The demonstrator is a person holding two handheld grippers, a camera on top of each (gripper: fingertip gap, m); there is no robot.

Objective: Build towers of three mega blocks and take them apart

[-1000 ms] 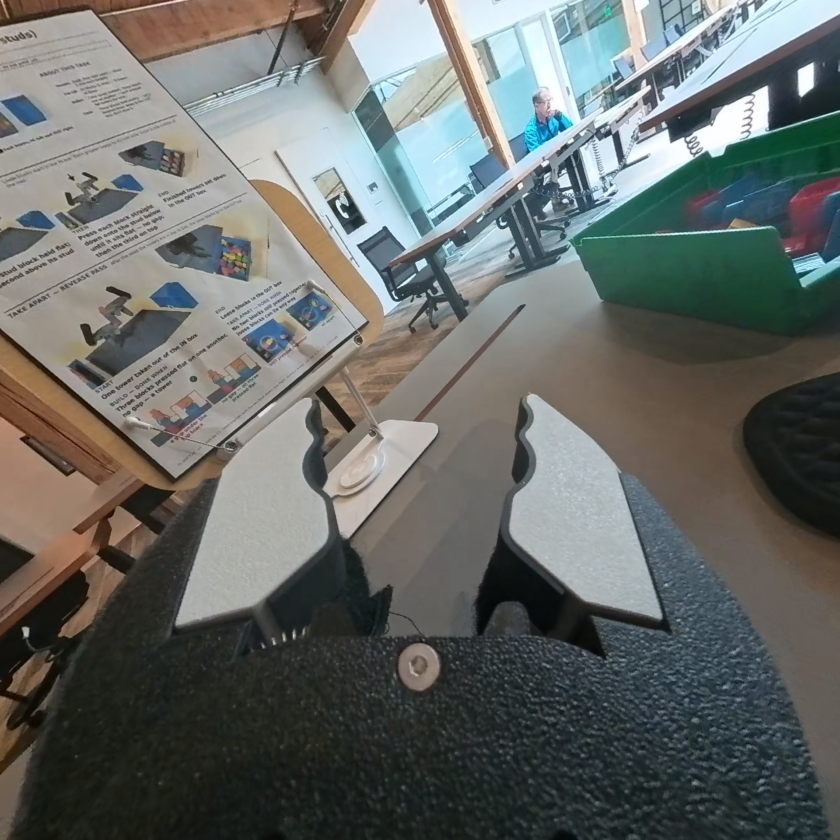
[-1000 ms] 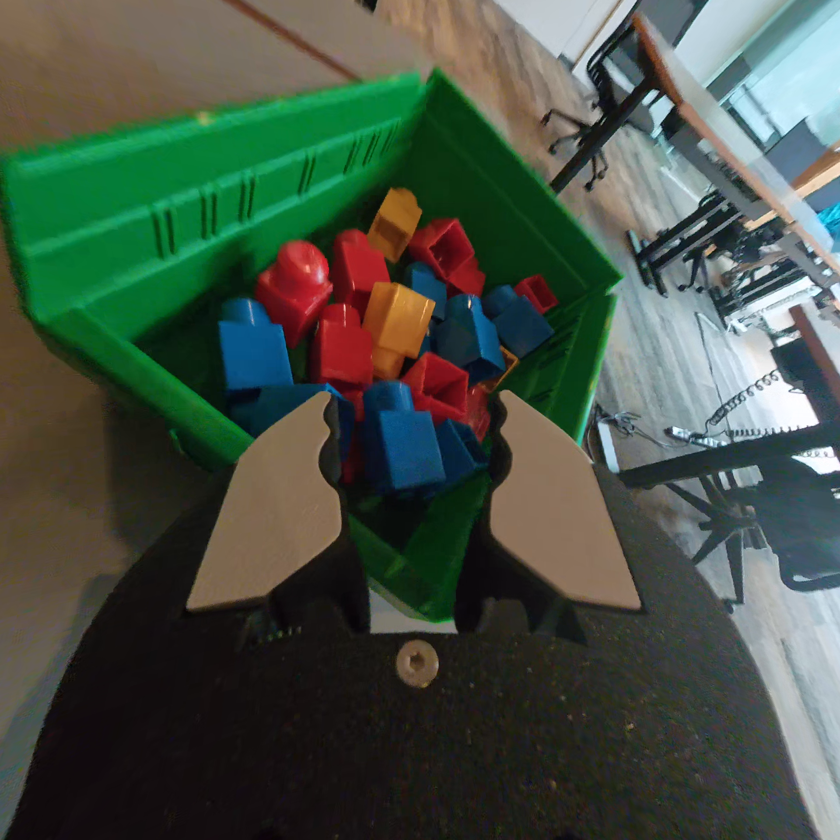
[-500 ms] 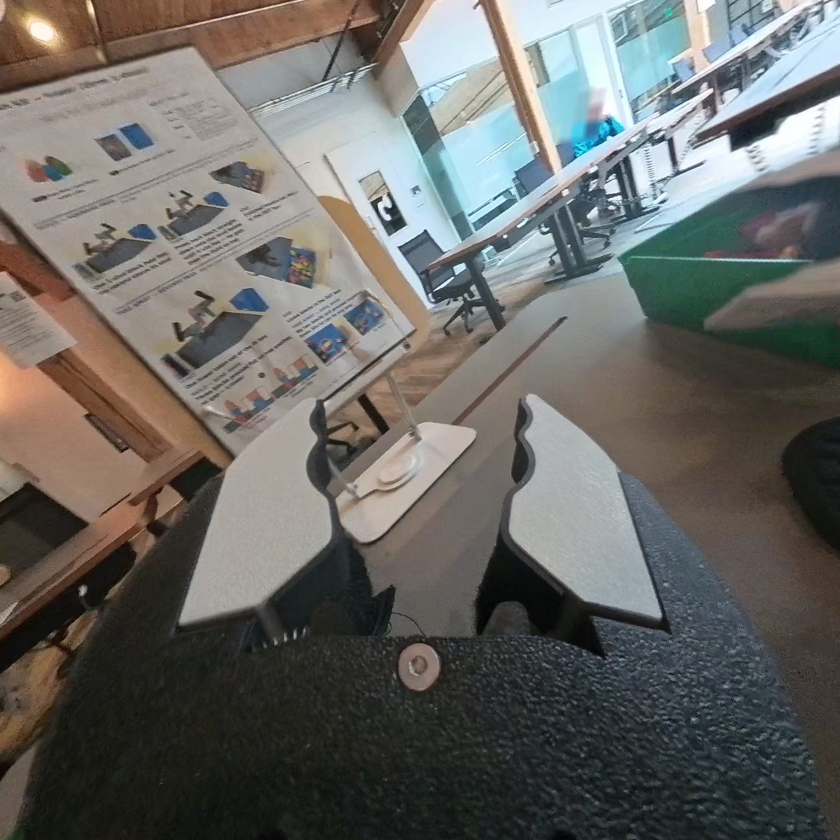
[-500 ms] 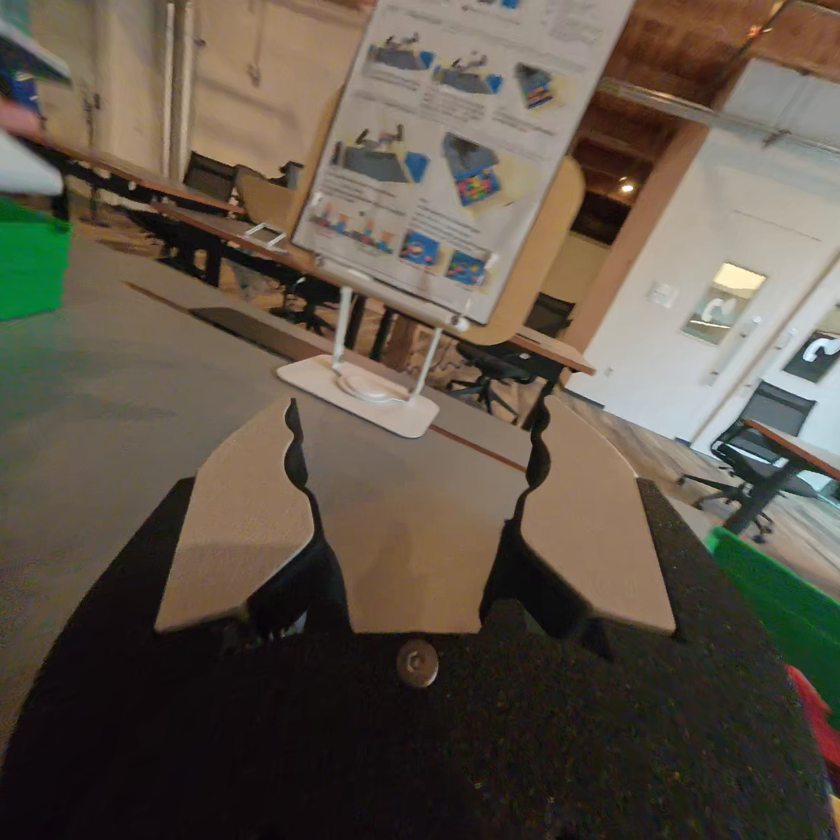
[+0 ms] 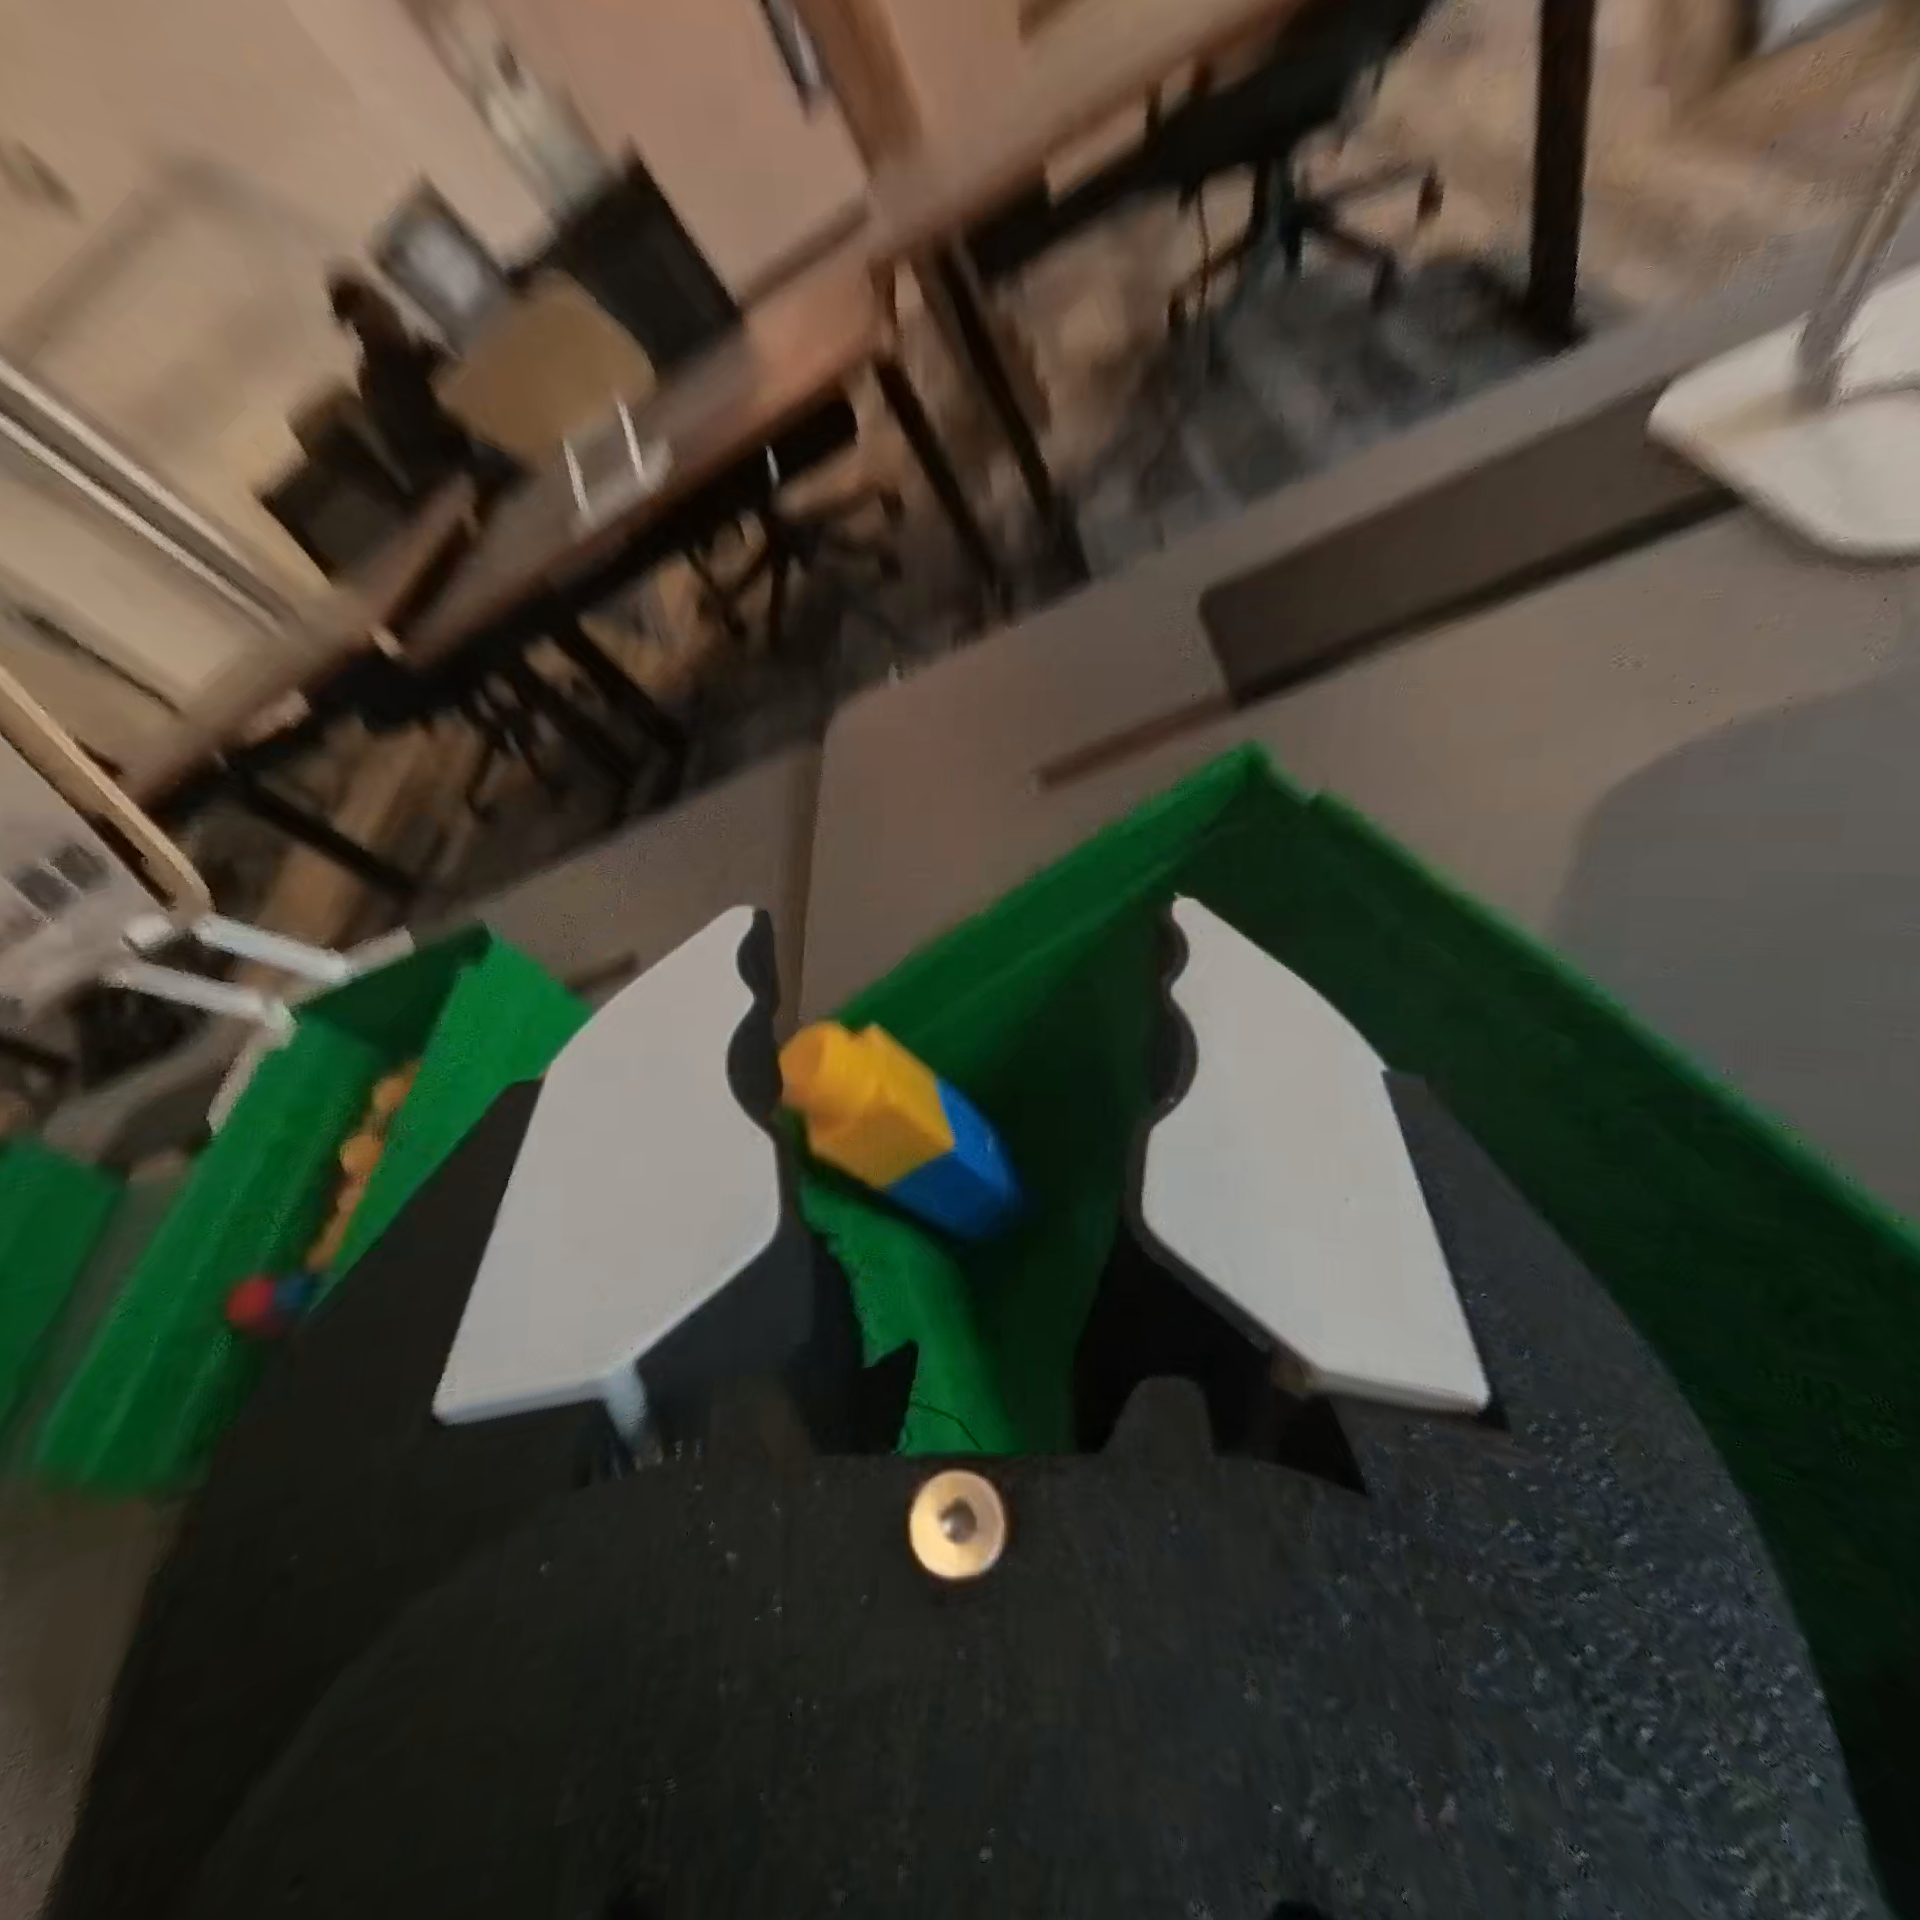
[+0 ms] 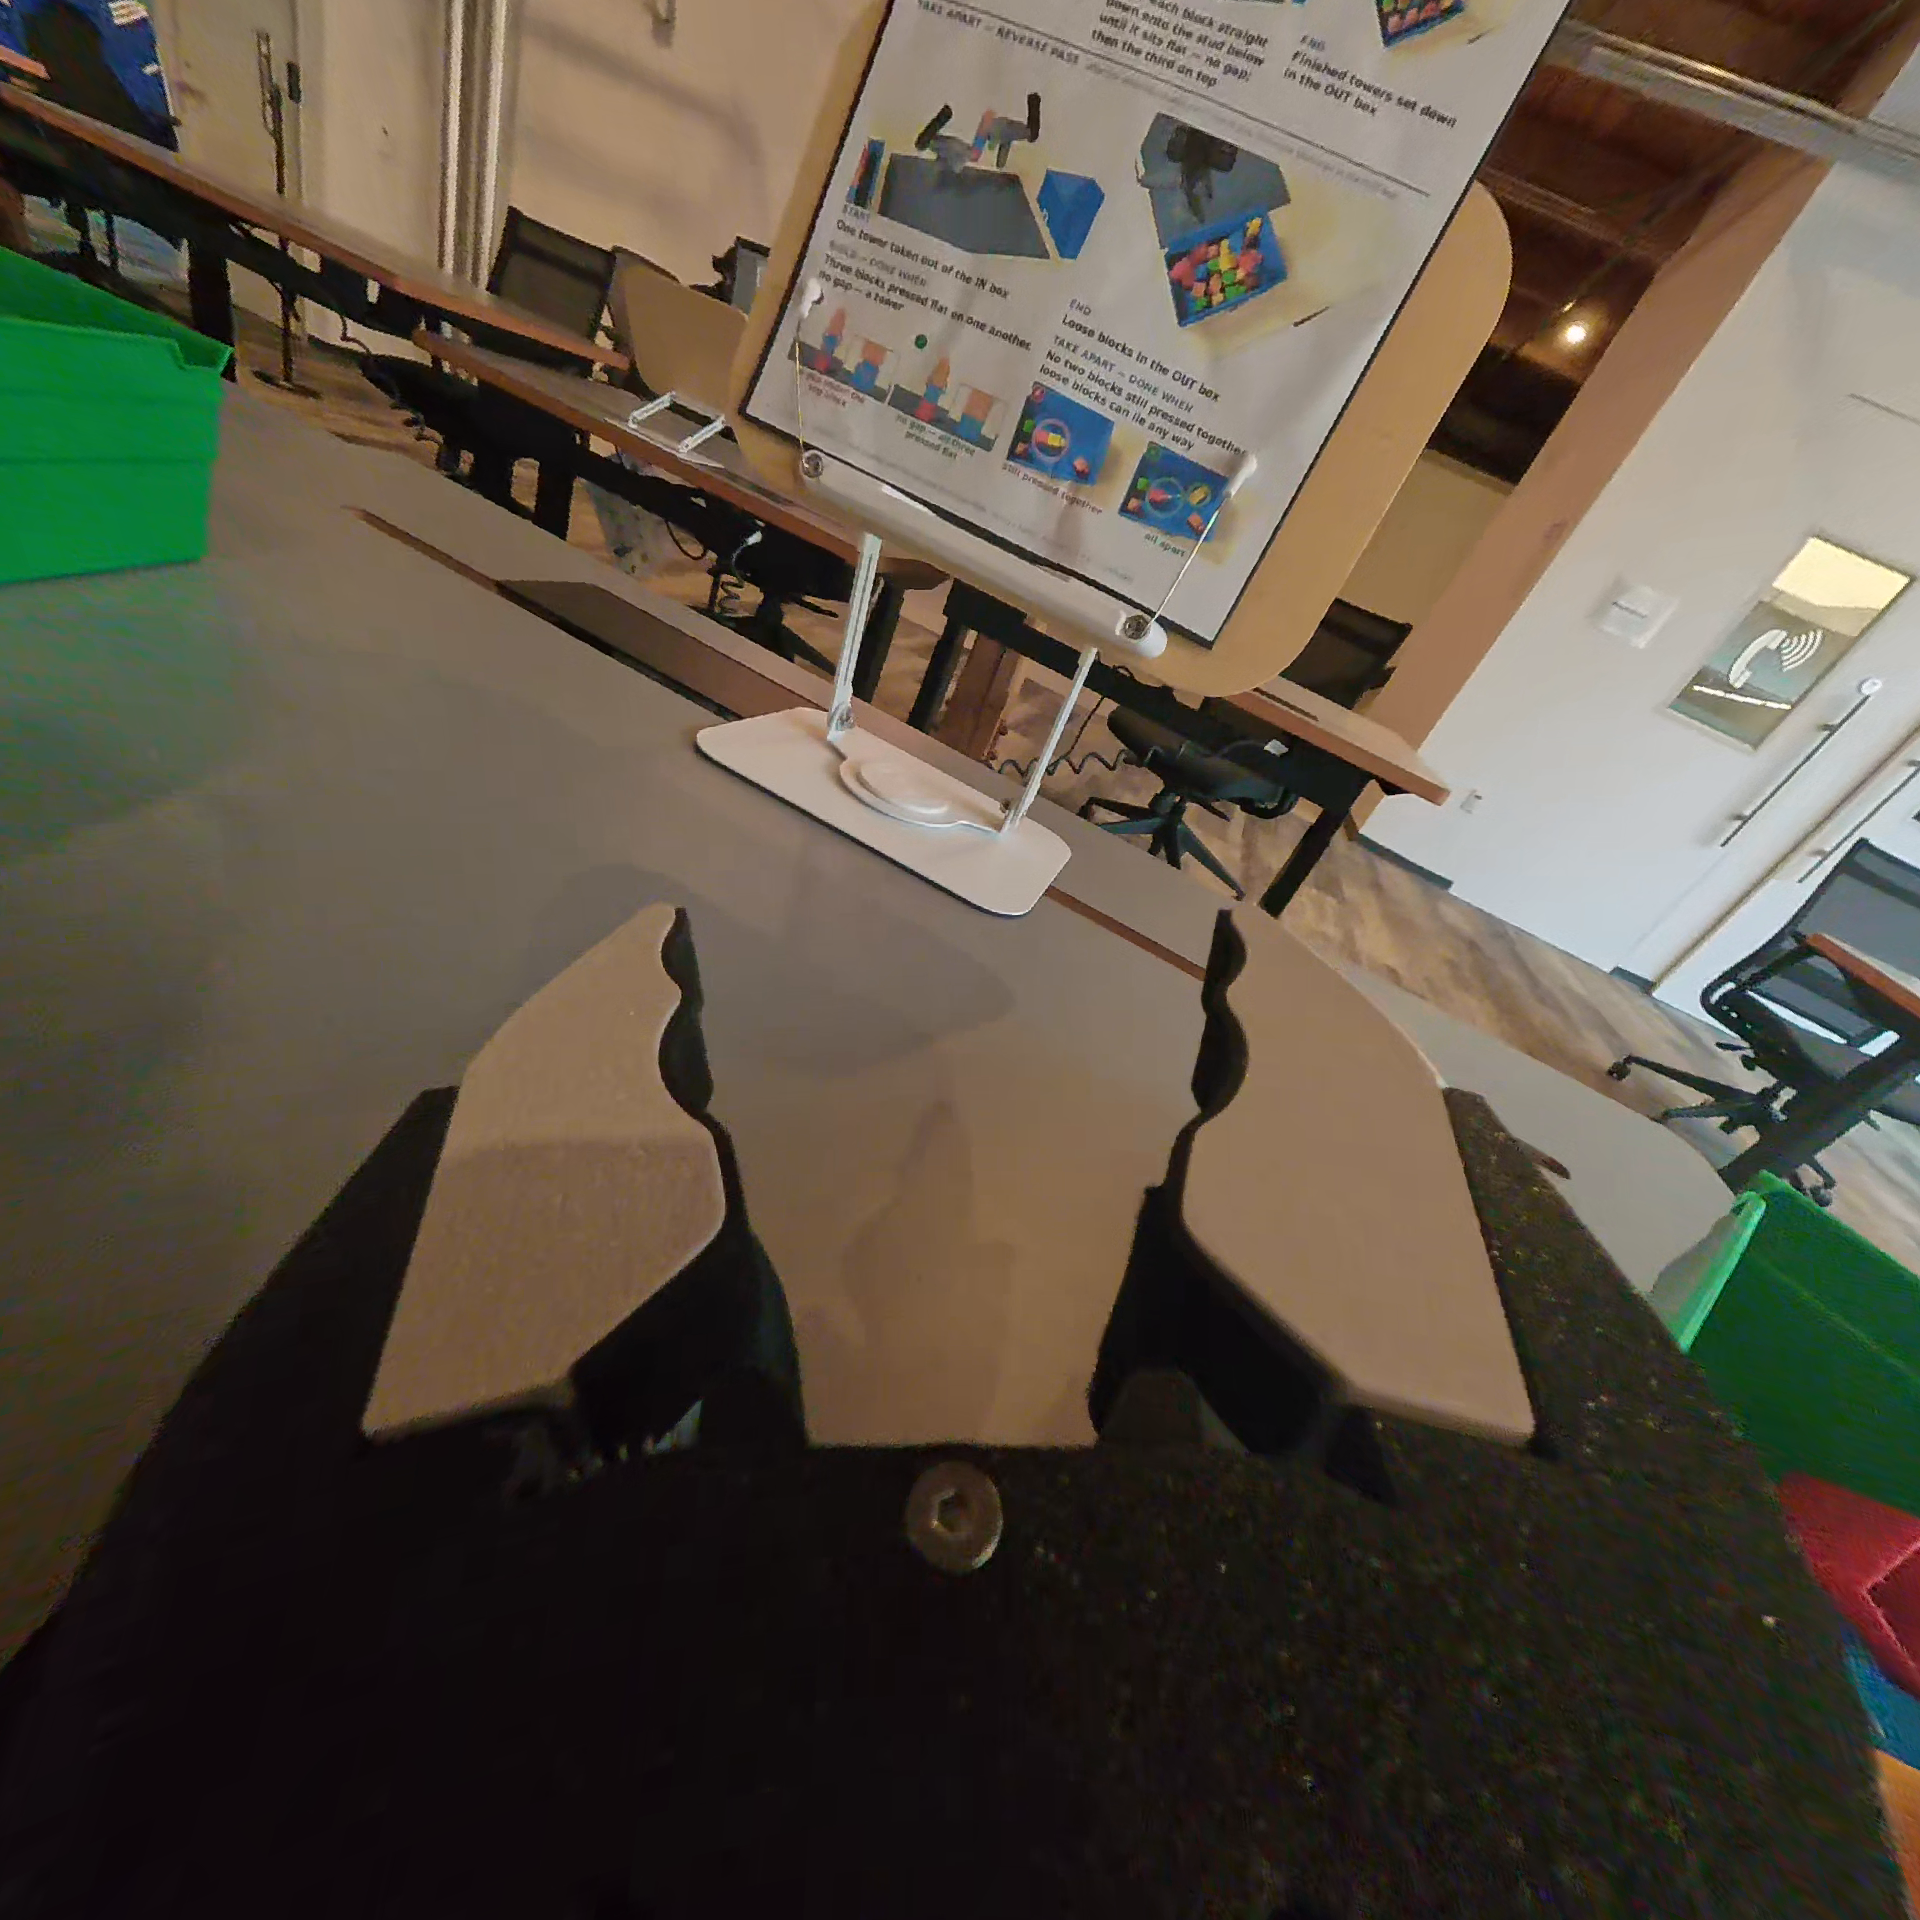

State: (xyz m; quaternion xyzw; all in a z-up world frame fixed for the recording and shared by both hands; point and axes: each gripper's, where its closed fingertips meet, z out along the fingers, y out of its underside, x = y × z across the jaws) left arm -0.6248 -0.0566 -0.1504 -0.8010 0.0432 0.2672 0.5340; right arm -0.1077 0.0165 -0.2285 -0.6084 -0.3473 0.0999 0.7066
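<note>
Your desk (image 6: 312, 831) is grey and broad, with a white sheet stand (image 6: 883, 800) on its far part and green bins at the sides. The left view is blurred, so read it with care. The green bin (image 5: 1558, 1091) under your left gripper (image 5: 966, 997) fills most of that view; its far corner points away from you and its walls run back on both sides of the fingers. A second green bin (image 5: 208, 1195) sits just beside it to the left, with small orange and red pieces inside, too smeared to count.

The thing that matters is the yellow and blue stack (image 5: 894, 1132) lying on its side on the bin floor. It sits between your left fingers, hard by the left one and well clear of the right, whether it touches cannot be told. Its long axis runs slantwise, yellow stud end up-left, blue end down-right, so it lies across your closing line at an angle. Both left fingers stand apart, holding nothing.

Your right gripper (image 6: 951, 997) hangs over bare desk, fingers spread and empty, far from that stack; the left is plainly nearer. Probably you'll want to shift left a little and turn the wrist to square up, minding the bin wall beyond the fingers
</note>
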